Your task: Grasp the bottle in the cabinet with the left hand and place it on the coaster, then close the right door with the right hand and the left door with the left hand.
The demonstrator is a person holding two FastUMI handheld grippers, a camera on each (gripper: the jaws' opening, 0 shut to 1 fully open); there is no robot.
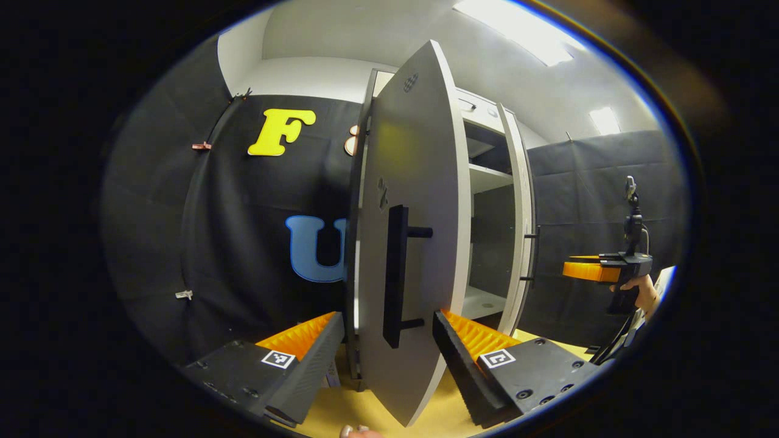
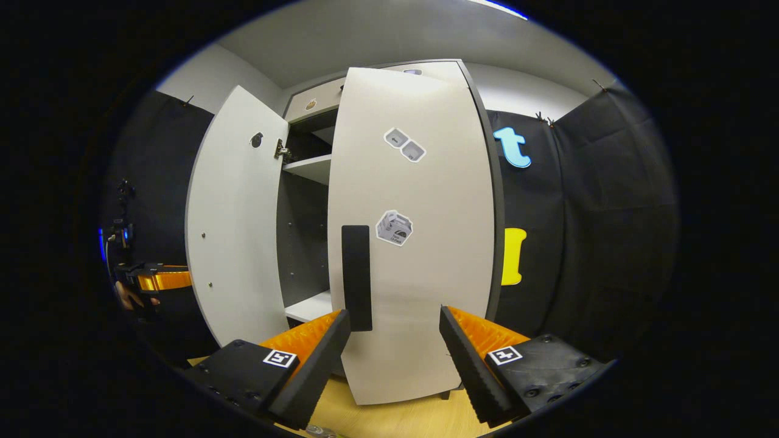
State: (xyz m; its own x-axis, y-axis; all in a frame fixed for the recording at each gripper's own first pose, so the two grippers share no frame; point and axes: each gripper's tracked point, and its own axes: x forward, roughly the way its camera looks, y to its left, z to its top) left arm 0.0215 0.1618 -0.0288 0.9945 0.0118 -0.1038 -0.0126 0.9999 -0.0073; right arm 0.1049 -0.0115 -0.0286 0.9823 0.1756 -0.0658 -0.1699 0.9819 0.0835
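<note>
The grey cabinet's left door [image 1: 414, 182] stands ajar, close in front of my left gripper [image 1: 388, 316]. Its black bar handle [image 1: 397, 274] rises between the open fingers, which hold nothing. Past that door I see a shelf [image 1: 487, 177] and the cabinet floor [image 1: 484, 301]. In the right gripper view the right door [image 2: 420, 255] is swung partly over the opening, and its black handle [image 2: 356, 277] is just above my open right gripper [image 2: 394, 311]. The left door [image 2: 234, 231] hangs wide open there. My right gripper [image 1: 599, 271] appears far right, my left gripper [image 2: 155, 280] far left.
The cabinet stands on a pale wooden tabletop [image 1: 438, 417] [image 2: 414, 420]. Black cloth walls close in behind and on both sides. A hand [image 1: 642, 292] holds the far gripper at the right. The right door's edge and handle [image 1: 532, 252] jut toward me.
</note>
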